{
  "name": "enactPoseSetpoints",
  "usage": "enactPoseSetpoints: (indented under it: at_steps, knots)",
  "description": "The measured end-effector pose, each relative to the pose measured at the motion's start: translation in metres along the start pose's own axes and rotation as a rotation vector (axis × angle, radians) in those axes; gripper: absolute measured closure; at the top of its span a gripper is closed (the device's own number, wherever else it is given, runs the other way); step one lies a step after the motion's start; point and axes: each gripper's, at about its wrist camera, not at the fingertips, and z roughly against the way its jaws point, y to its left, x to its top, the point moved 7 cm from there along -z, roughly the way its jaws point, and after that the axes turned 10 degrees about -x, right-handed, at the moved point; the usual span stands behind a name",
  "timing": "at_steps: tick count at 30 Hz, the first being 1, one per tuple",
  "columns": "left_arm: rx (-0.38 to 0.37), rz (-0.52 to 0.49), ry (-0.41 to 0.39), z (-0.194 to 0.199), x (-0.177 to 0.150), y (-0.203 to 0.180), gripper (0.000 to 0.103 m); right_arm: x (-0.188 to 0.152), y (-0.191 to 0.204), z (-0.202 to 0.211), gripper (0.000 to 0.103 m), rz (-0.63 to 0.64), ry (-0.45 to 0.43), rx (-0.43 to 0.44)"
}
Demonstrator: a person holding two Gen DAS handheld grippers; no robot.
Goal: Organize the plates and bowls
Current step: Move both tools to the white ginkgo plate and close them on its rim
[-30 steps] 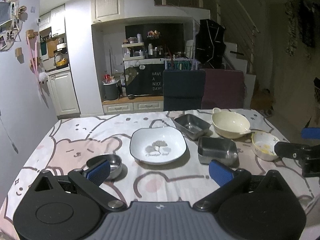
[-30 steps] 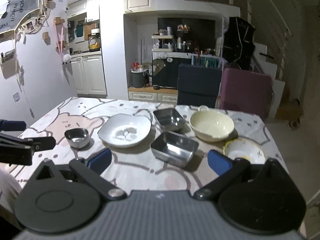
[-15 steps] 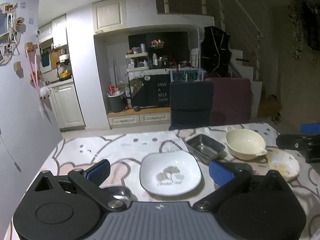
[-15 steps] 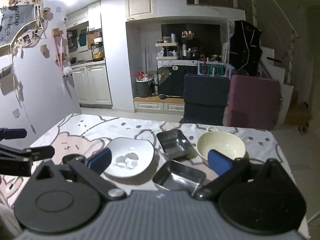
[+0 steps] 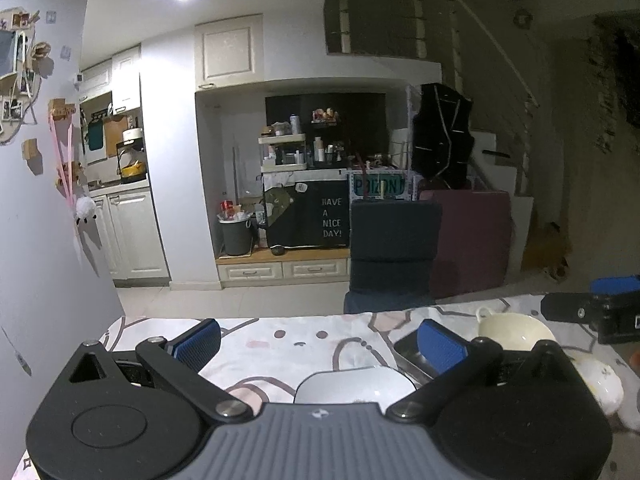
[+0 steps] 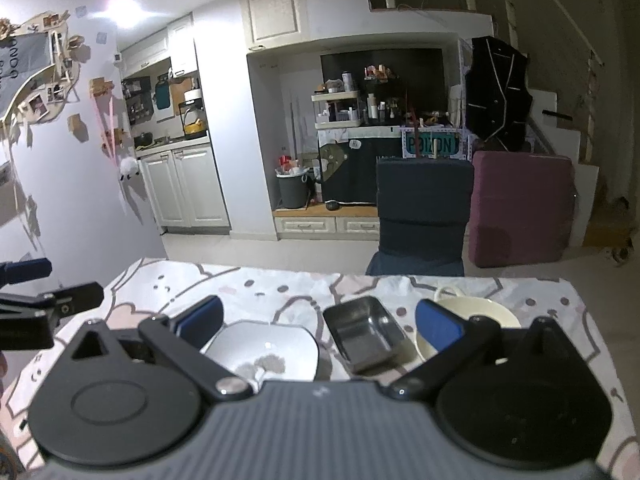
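Note:
Both grippers hang above the near edge of the table, open and empty. My left gripper [image 5: 320,344] is over the white square plate [image 5: 352,386]; a steel tray [image 5: 406,350], a cream handled bowl [image 5: 516,330] and a small white bowl with yellow marks [image 5: 600,380] lie to its right. In the right wrist view my right gripper [image 6: 318,326] is above the white plate [image 6: 264,354], the steel tray [image 6: 362,332] and the cream bowl [image 6: 480,310]. The second steel tray and the small steel bowl are hidden behind the gripper bodies.
The table carries a bear-print cloth [image 6: 260,288]. A dark blue chair [image 6: 420,220] and a maroon cushion [image 6: 520,208] stand behind its far edge. A white wall [image 5: 40,240] runs along the left. Kitchen cabinets and shelves lie farther back.
Both cameras have tilted upward and drawn back: the dishes slid down the frames and the near ones vanished behind the gripper bodies. Both grippers stayed open.

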Motion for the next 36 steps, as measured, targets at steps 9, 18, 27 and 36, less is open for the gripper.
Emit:
enactPoseSetpoints:
  at_steps: [9, 18, 27, 36]
  knots:
    - [0.021, 0.052, 0.028, -0.048, 0.005, 0.021, 0.000, 0.011, 0.009, -0.045, 0.000, -0.040, 0.044, 0.026]
    - [0.065, 0.096, 0.166, -0.101, -0.030, 0.041, 0.000, -0.004, 0.009, -0.099, 0.000, -0.146, 0.157, 0.053]
    - [0.068, 0.078, 0.295, -0.139, -0.068, 0.052, 0.000, -0.043, 0.010, -0.145, 0.000, -0.199, 0.339, 0.053]
    - [0.029, 0.248, 0.390, -0.171, -0.095, 0.072, 0.000, -0.051, 0.014, -0.169, 0.000, -0.265, 0.424, 0.154]
